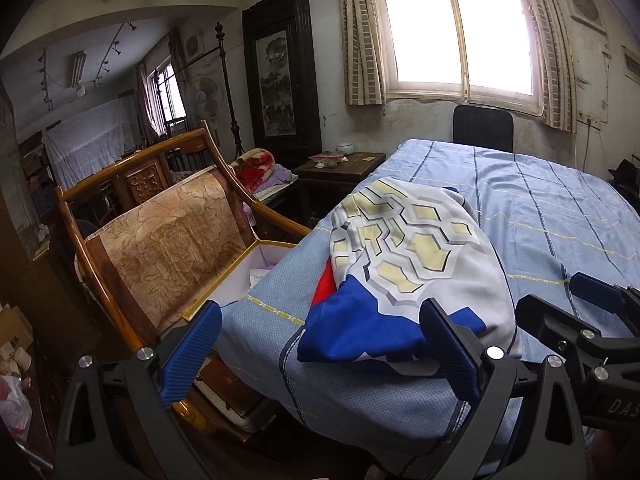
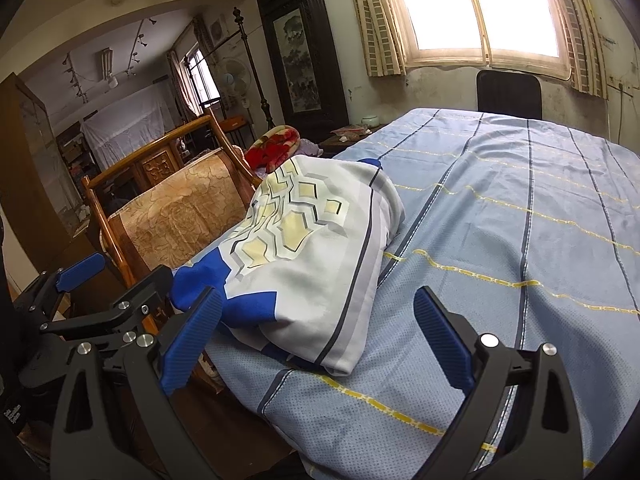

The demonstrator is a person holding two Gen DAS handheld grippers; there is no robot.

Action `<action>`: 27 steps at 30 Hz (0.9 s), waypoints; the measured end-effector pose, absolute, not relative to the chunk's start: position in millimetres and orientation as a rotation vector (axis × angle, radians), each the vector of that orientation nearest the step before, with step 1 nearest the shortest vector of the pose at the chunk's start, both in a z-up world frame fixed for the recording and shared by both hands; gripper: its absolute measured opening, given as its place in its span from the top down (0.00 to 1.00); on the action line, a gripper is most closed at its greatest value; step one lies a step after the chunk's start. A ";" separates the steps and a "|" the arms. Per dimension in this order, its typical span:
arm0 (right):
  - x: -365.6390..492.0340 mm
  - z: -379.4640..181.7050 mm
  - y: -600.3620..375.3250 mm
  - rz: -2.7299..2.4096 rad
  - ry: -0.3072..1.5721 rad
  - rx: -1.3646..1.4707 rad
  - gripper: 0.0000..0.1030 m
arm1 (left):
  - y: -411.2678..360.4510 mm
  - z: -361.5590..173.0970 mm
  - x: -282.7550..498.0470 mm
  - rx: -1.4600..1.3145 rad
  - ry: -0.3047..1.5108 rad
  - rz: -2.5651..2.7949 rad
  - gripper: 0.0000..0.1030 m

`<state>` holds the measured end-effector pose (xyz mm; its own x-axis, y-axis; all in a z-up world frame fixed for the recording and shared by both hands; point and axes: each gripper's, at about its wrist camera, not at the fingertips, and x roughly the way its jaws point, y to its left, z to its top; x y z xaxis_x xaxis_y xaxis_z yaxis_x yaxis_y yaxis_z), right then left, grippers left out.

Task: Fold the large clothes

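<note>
Currently both blue-padded grippers, left gripper (image 1: 320,344) and right gripper (image 2: 316,340), are hovering wide open, holding nothing, near the bunched white-blue-yellow patterned soft garment (image 1: 412,256) lying at the blue striped bedsheet (image 2: 500,220) corner; probably light, floppy, best pinched at hem corners.

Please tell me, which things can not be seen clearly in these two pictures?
- Garment: bunched on the bed, so its type and its underside are hidden, both views.
- Red cloth: mostly under the garment, left view.
- Box contents: cut off by the bed edge, left view.
- Window: overexposed, nothing outside shows.
- Table items: too small.
</note>
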<state>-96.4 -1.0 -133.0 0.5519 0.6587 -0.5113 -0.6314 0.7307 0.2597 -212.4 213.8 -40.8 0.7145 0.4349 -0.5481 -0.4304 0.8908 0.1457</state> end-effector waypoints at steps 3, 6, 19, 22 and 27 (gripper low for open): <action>-97.1 -133.0 -1.6 0.762 0.619 0.046 0.09 | 214.1 -40.4 -212.4 0.006 0.611 0.478 0.04; -98.2 -133.1 -1.9 0.761 0.619 0.047 0.09 | 214.3 -40.1 -212.1 0.005 0.612 0.477 0.04; -97.5 -132.9 -2.9 0.760 0.618 0.046 0.09 | 215.0 -39.6 -211.5 0.005 0.613 0.477 0.04; -97.2 -133.1 -3.0 0.762 0.620 0.047 0.09 | 214.7 -39.6 -211.6 0.005 0.613 0.477 0.04; -97.6 -133.1 -2.9 0.761 0.619 0.046 0.09 | 215.0 -39.5 -211.3 0.005 0.614 0.476 0.04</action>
